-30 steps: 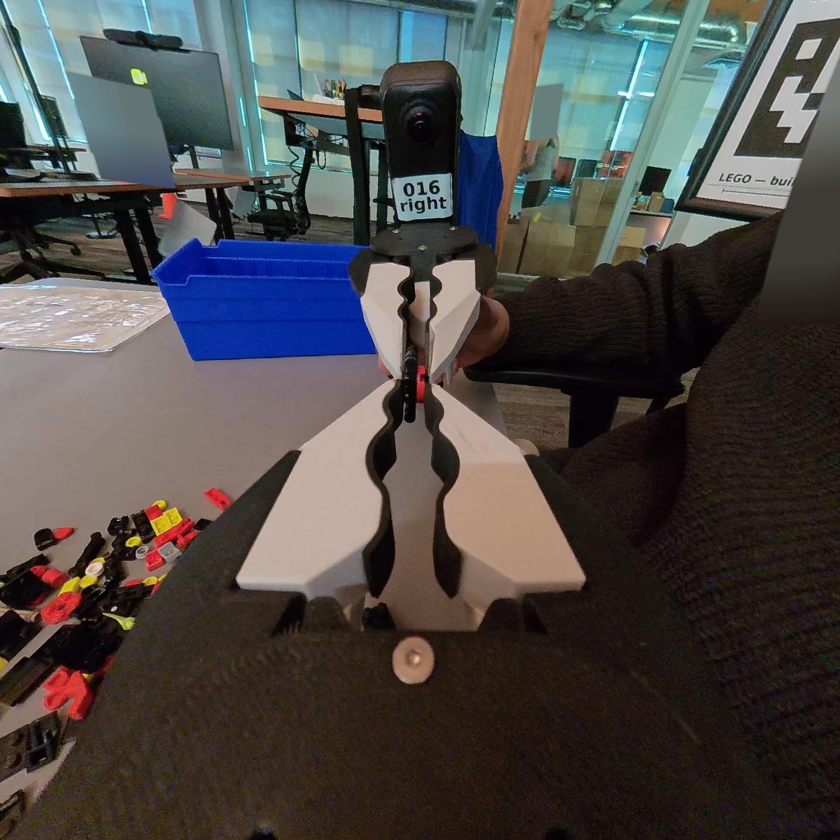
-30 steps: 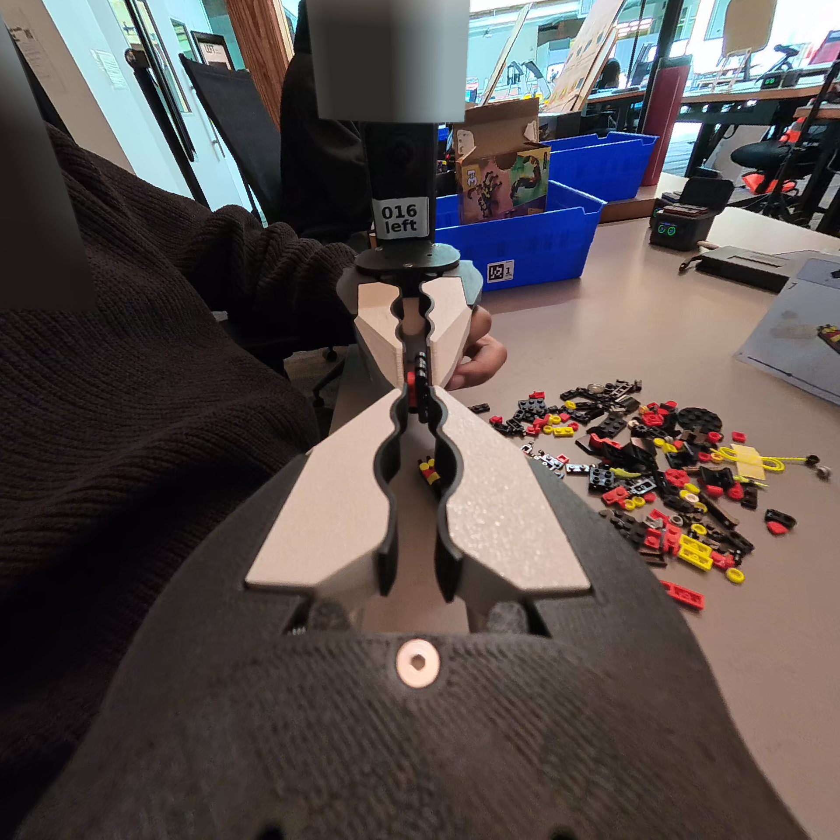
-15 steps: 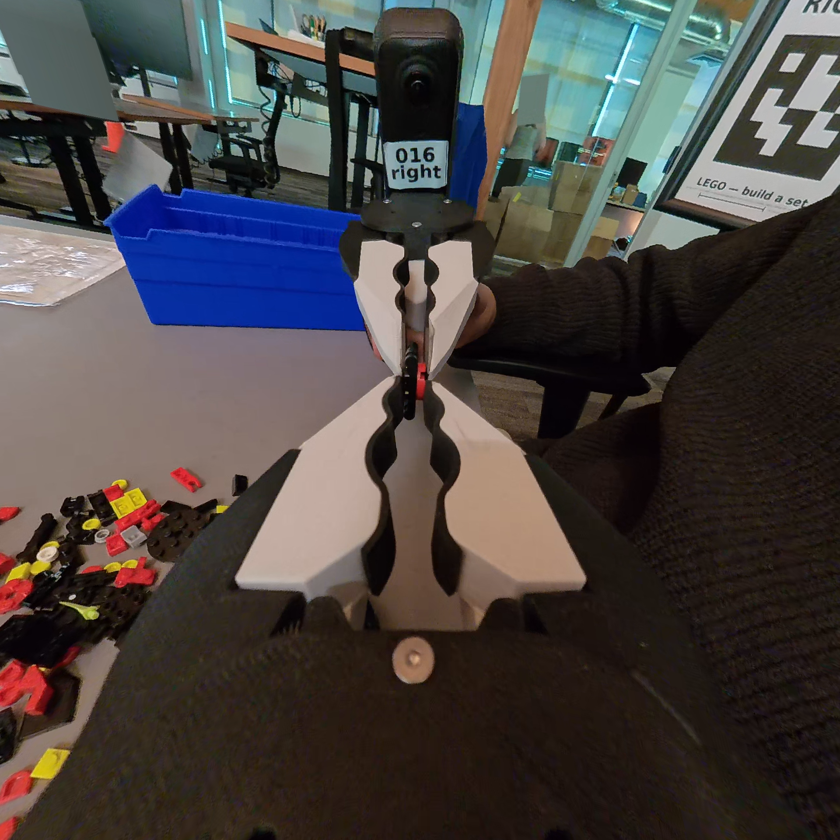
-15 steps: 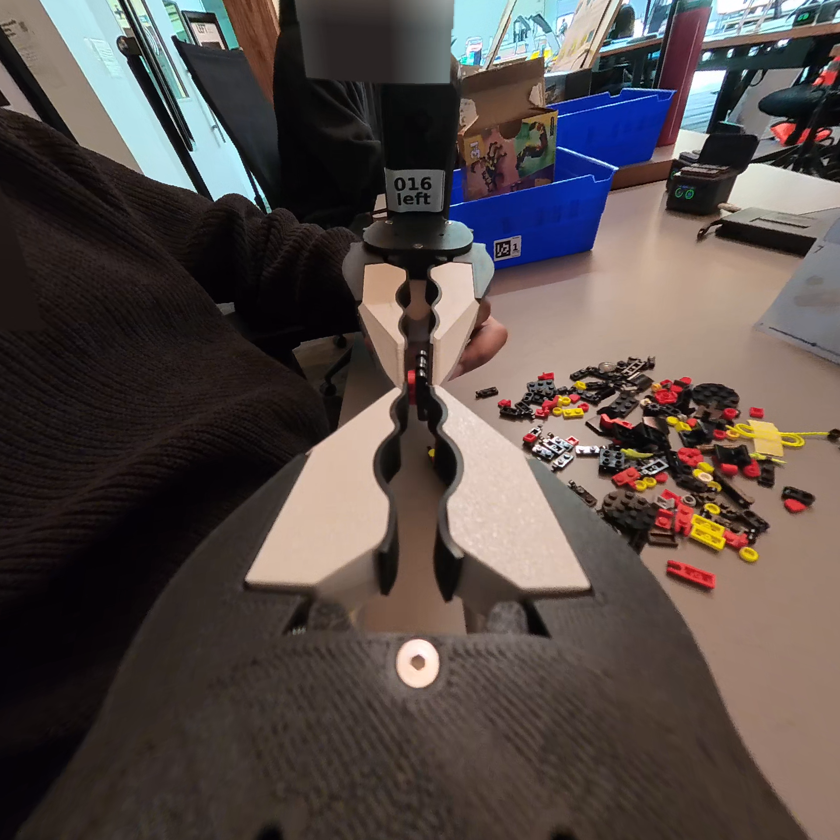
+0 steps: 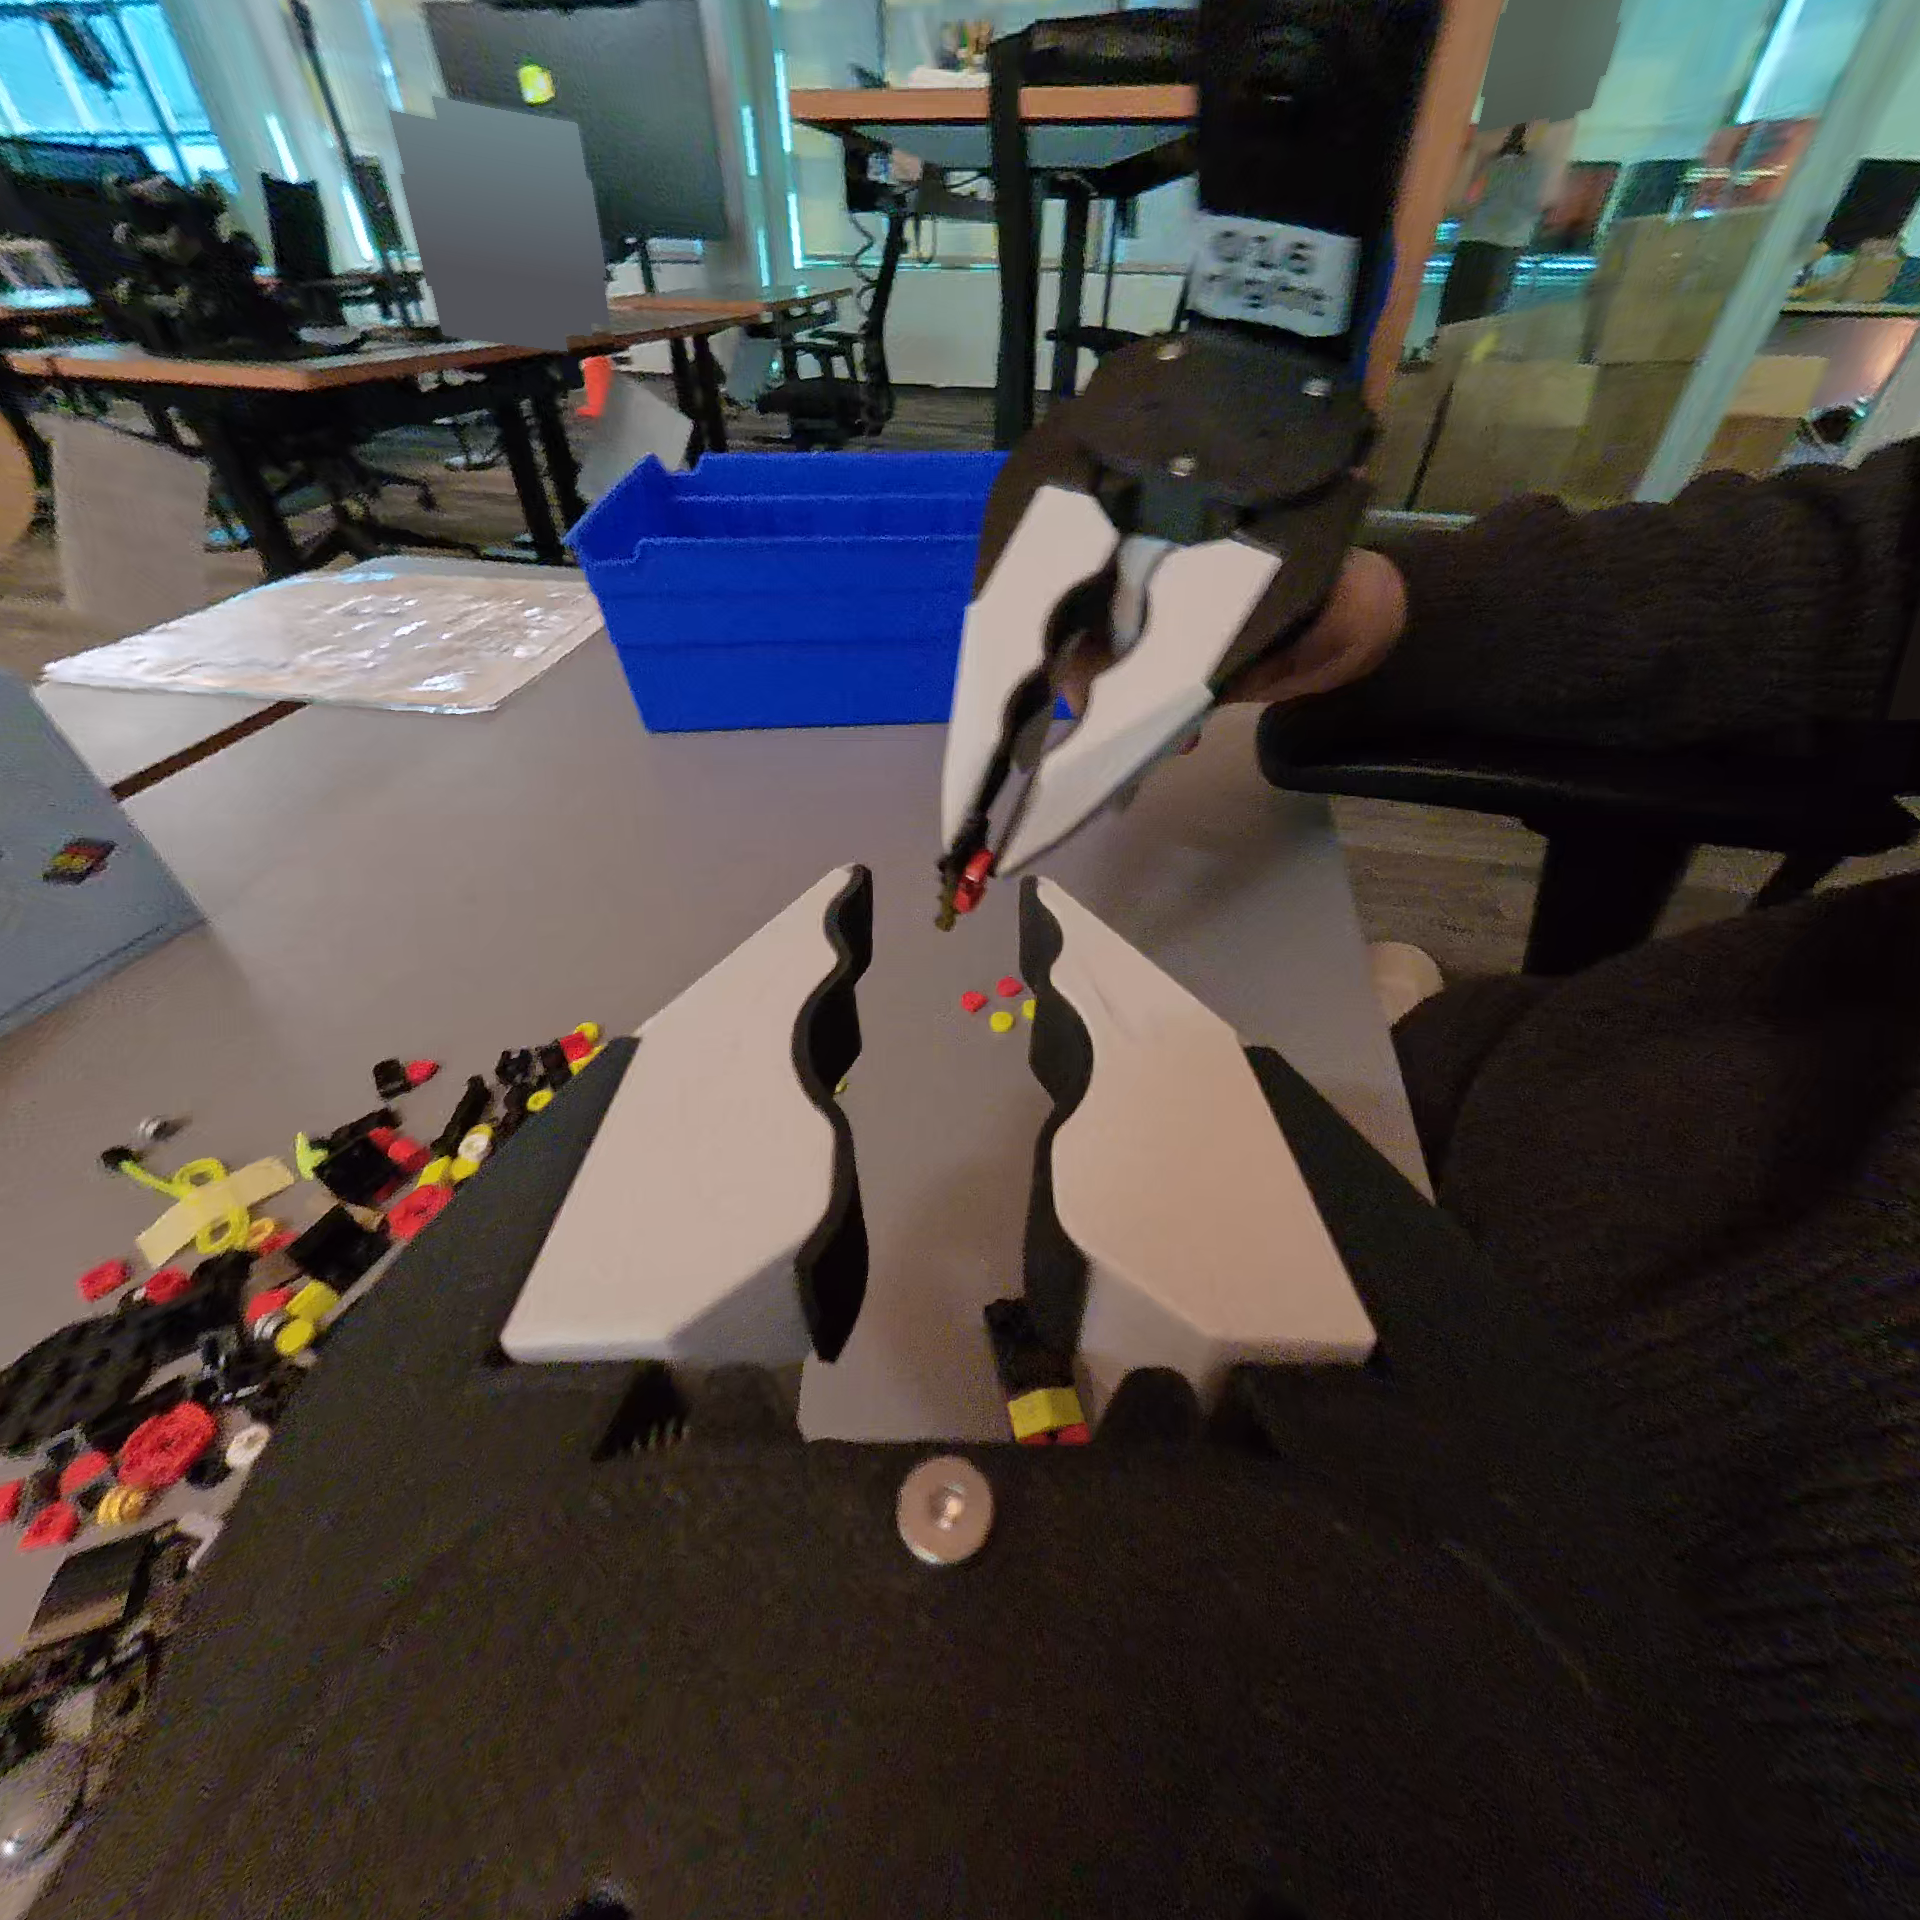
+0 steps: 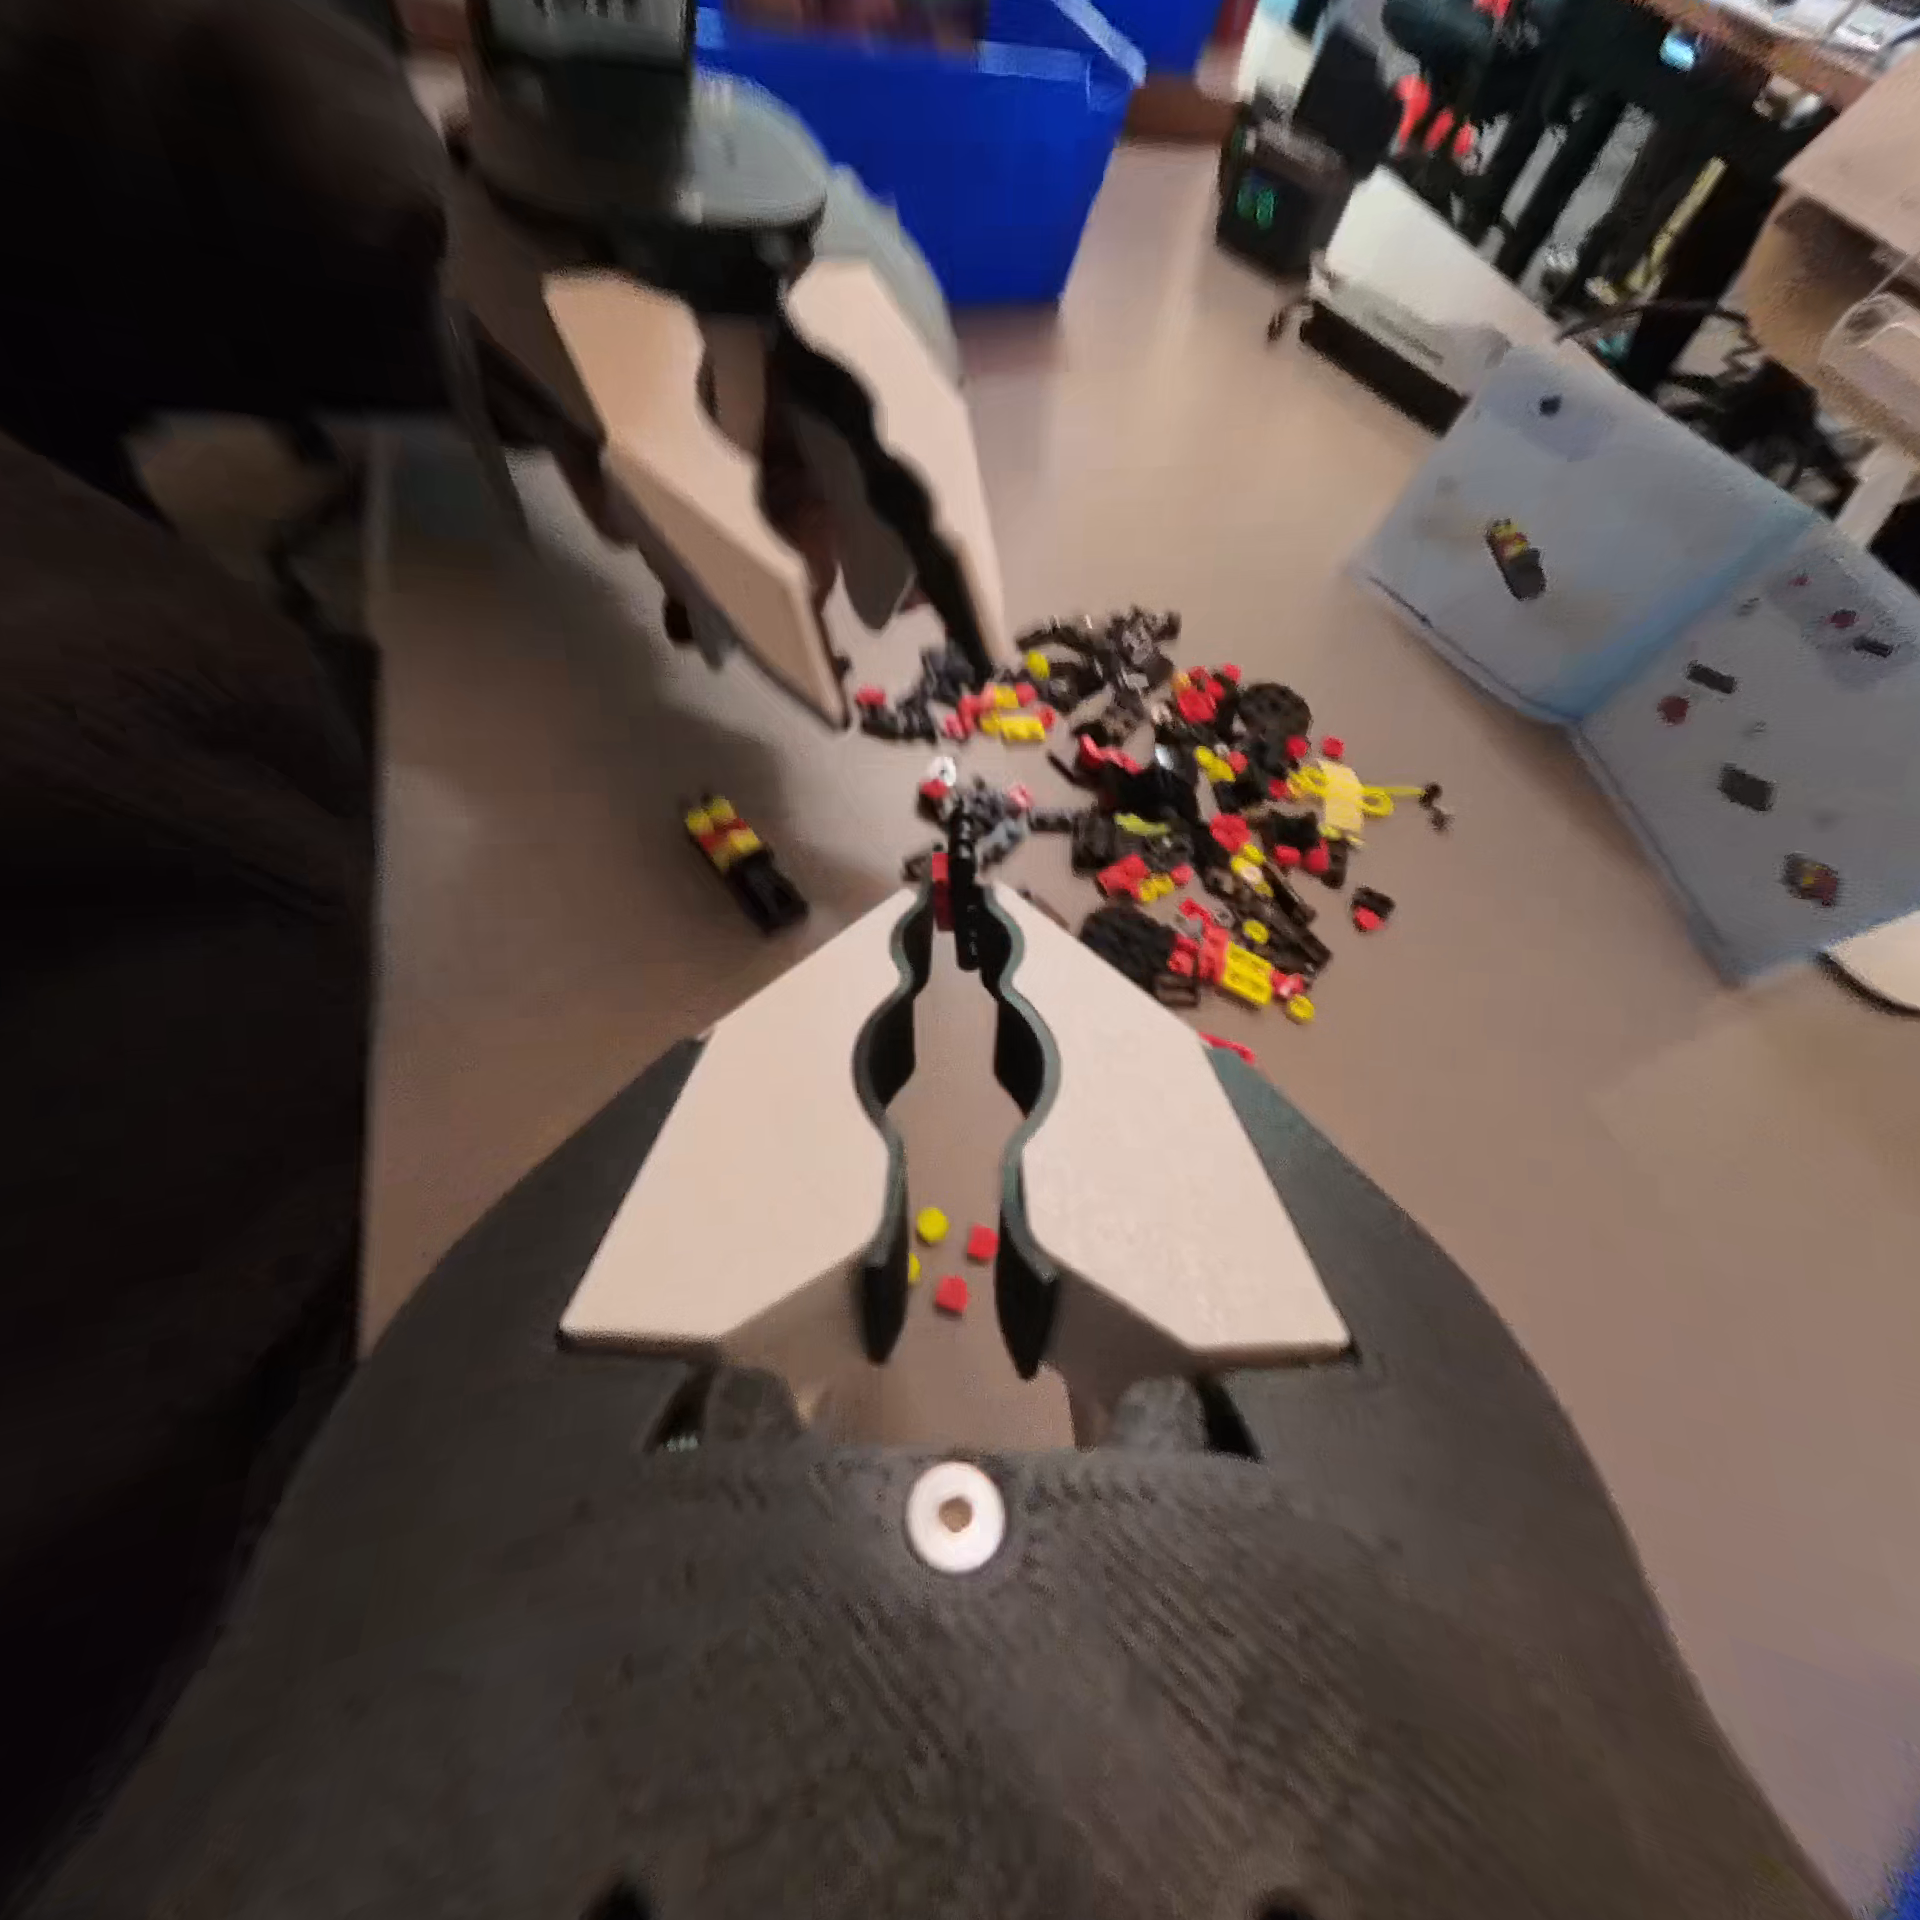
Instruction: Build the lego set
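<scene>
My right gripper is shut on a small black and red lego piece, held above the table. In the left wrist view it comes in from the upper right with the piece at its tips. My left gripper is open and empty, its tips on either side of that piece and just short of it. It also shows blurred in the right wrist view. A small black, yellow and red assembly lies on the table. The loose lego pile lies beyond.
A few loose red and yellow bits lie on the grey table under the grippers. A blue bin and a plastic sheet sit at the back. An open instruction booklet lies to the right of the pile.
My left gripper has opened and let go of the black and red piece, and the two grippers have drawn apart. The right gripper keeps the piece. Both views now tilt down toward the table.
</scene>
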A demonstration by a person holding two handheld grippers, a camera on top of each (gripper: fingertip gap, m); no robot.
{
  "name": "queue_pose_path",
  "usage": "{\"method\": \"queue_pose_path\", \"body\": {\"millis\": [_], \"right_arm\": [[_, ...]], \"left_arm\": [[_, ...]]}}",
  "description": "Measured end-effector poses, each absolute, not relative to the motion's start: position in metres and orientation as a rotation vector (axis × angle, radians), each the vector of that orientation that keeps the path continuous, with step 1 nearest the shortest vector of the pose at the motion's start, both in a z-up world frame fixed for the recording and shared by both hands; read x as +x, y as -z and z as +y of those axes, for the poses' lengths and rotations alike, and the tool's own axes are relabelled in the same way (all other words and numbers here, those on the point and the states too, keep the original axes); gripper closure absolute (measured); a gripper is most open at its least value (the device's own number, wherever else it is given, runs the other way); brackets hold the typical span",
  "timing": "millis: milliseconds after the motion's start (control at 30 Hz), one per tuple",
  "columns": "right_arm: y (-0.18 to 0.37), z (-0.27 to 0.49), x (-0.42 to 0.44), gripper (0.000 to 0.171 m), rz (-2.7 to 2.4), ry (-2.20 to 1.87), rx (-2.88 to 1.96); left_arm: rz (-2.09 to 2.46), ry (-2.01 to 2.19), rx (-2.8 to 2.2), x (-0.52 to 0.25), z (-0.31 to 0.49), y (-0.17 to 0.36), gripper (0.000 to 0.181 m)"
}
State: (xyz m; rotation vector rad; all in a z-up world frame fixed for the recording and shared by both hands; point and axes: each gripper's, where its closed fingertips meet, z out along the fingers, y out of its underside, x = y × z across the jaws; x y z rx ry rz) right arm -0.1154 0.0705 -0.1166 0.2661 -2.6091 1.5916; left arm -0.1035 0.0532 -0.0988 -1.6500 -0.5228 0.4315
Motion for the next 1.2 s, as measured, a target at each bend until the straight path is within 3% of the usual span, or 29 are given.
{"method": "queue_pose_path", "body": {"millis": [367,900,1200], "right_arm": [[0.193,0.076,-0.1,0.165,-2.433,-0.84,0.646],[0.207,0.081,-0.082,0.154,-2.622,-0.846,0.662],[0.183,0.079,-0.076,0.151,-2.731,-1.111,0.561]], "left_arm": [[-0.645,-0.379,-1.665,-0.118,0.041,0.115,0.155],[-0.661,-0.385,-1.672,-0.12,0.038,0.117,0.16],[-0.653,-0.392,-1.685,-0.12,0.039,0.119,0.16]]}}
